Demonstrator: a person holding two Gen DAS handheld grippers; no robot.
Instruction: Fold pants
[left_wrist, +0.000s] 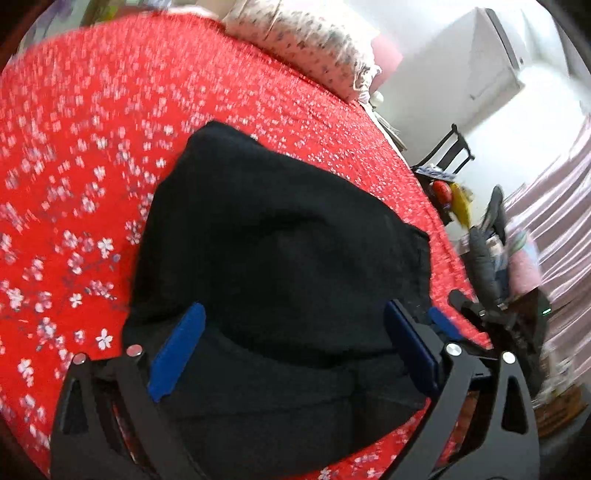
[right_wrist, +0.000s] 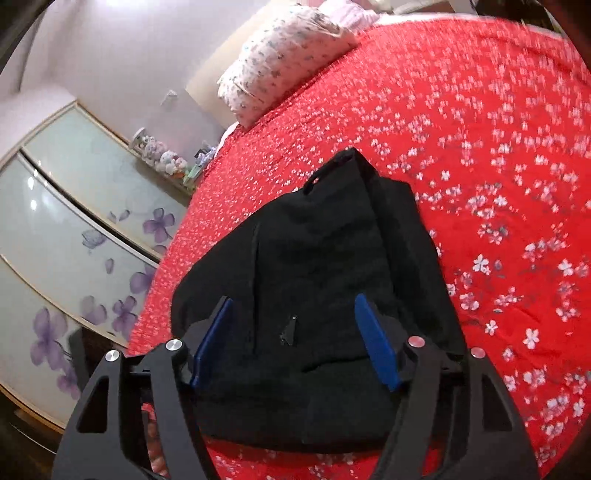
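Pants (left_wrist: 280, 251): one black pair, folded into a compact stack, lying on one red flowered bedspread (left_wrist: 74, 184). In both wrist views the stack's long axis runs away from the cameras toward one patterned pillow (right_wrist: 284, 55). Two grippers are present. Left gripper (left_wrist: 291, 343): jaws wide apart, gripping nothing. Right gripper (right_wrist: 293, 339): jaws apart, over the stack, pads not pressing it.
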